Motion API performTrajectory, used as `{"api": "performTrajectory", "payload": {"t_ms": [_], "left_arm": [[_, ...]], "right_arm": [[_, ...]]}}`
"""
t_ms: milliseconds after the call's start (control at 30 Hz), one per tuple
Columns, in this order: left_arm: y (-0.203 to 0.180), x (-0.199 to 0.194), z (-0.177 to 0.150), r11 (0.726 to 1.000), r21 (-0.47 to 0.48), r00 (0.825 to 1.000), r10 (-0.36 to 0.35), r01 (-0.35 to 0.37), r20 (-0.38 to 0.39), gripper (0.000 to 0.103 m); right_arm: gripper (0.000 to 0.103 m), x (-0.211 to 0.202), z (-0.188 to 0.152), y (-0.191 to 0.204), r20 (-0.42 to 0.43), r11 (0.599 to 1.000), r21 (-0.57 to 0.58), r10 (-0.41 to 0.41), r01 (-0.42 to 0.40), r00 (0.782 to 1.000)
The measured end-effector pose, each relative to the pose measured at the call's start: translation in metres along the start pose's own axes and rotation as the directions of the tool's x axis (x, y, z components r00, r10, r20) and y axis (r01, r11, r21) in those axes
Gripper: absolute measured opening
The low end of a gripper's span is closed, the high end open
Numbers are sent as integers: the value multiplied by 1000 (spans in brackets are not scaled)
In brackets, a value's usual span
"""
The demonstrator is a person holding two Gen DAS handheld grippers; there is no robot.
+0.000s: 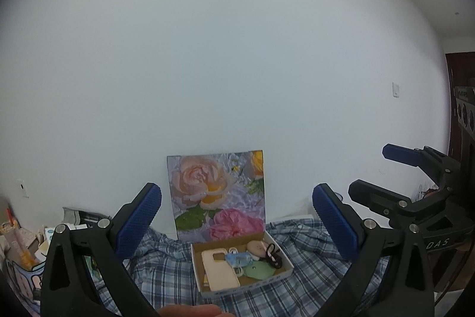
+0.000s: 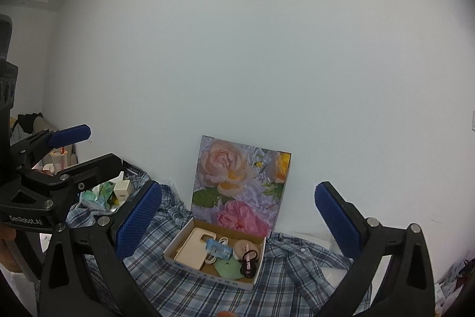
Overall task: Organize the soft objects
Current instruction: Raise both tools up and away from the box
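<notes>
Left gripper (image 1: 237, 216) spread wide, holding nothing. Right gripper (image 2: 238, 214) likewise wide apart and empty. Open cardboard box (image 1: 285, 271) sits on the plaid shirt (image 1: 166, 266), beyond and between both sets of jaws, well apart from them. Floral lid (image 1: 218, 192) stands upright against the wall behind. Inside: beige phone case (image 1: 220, 269), blue pouch (image 1: 239, 259), green pad (image 1: 260, 270), black cord (image 1: 274, 254). Small white items under the pouch are hard to identify. Left-side clutter is partly cut off.

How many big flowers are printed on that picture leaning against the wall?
3: a peach one upper left, a pink one at the bottom behind the box, and a yellow one cut off at the upper right corner.
</notes>
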State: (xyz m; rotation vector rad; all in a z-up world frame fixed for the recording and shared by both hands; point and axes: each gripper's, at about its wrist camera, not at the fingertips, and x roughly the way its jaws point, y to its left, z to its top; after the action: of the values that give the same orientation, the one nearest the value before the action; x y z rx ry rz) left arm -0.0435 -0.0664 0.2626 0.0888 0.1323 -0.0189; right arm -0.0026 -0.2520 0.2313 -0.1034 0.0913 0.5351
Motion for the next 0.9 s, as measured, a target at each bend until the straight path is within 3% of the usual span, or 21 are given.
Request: {"api": "performTrajectory", "payload": {"t_ms": [400,600,900], "left_arm": [[5,-10,-63,999,-15,997,-31,30,-76,103],[20,-5,-104,997,-65,992,-39,31,-119,103],[29,20,-165,998,-64,976,-16,2,-217,103]], "right_arm": [[103,-6,-59,19,-33,999,28,-20,21,999],[103,15,-96,38,-95,999,-10,-40,39,995],[103,47,-150,42,-154,998,53,26,-18,988]]}}
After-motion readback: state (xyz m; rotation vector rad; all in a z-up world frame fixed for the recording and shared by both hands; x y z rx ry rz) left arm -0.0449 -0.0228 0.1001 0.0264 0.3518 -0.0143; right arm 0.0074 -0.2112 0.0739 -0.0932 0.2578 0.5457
